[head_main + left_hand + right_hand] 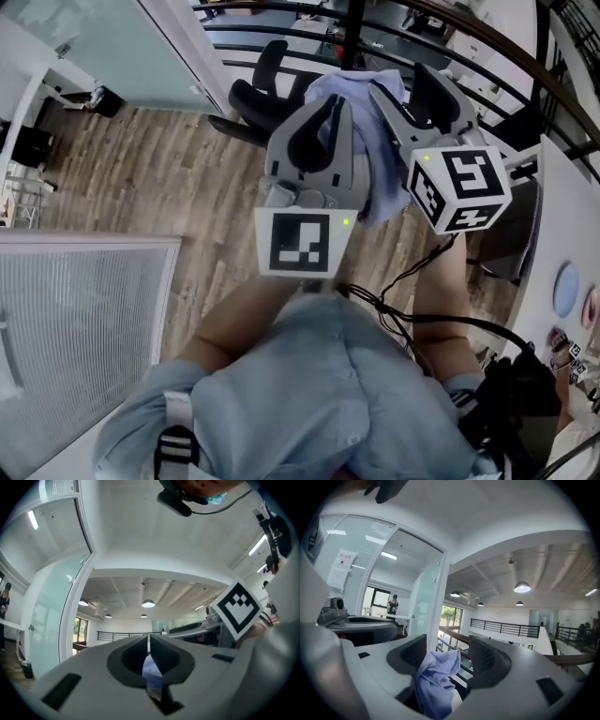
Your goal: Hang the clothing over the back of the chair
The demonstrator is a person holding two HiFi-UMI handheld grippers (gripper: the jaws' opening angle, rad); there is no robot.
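A wooden floor [141, 178] fills the head view, with a black office chair [262, 89] standing near its far edge, beside a railing. The light blue clothing [361, 89] is held up in the air just beside the chair, between the two grippers, and hangs down from them; whether any of it touches the chair's back cannot be told. The left gripper [336, 103] has its jaws drawn almost together, and the left gripper view shows a thin strip of the blue cloth pinched between them. The right gripper [398, 80], just beside it, has its jaws spread wide; in the right gripper view a bunched fold of the clothing lies in the gap, draped against the left-hand jaw and clear of the other, so nothing is clamped
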